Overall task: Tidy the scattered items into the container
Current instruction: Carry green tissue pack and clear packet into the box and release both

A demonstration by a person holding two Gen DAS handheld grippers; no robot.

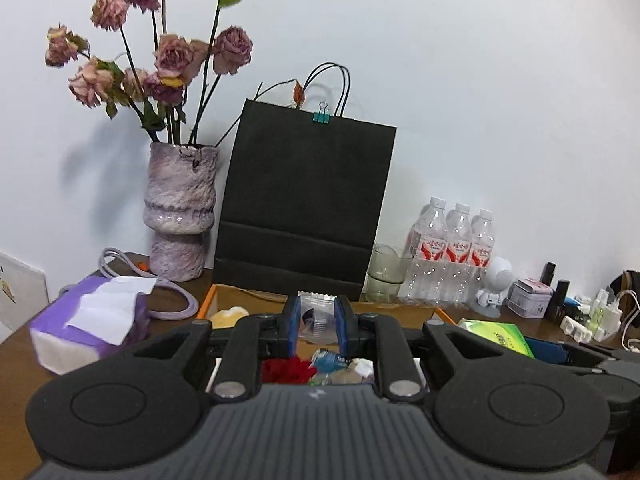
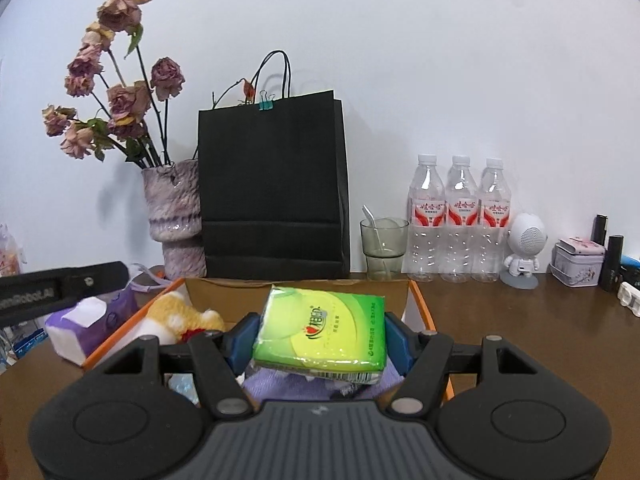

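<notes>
An orange-rimmed cardboard box (image 1: 208, 300) (image 2: 420, 300) stands in front of me. My left gripper (image 1: 318, 322) is shut on a small clear plastic bag (image 1: 318, 312) and holds it above the box. Below it lie a red item (image 1: 286, 370) and crumpled wrappers (image 1: 340, 366). My right gripper (image 2: 320, 340) is shut on a green tissue pack (image 2: 320, 328), held over the box above purple cloth (image 2: 280, 386). A yellow plush toy (image 2: 180, 314) lies in the box's left part. The green pack also shows in the left wrist view (image 1: 496, 332).
A black paper bag (image 1: 304, 196) and a vase of dried roses (image 1: 180, 208) stand behind the box. A glass (image 2: 382, 246), three water bottles (image 2: 460, 216), a white figurine (image 2: 524, 248) and a tin (image 2: 578, 262) line the wall. A purple tissue pack (image 1: 88, 320) lies left.
</notes>
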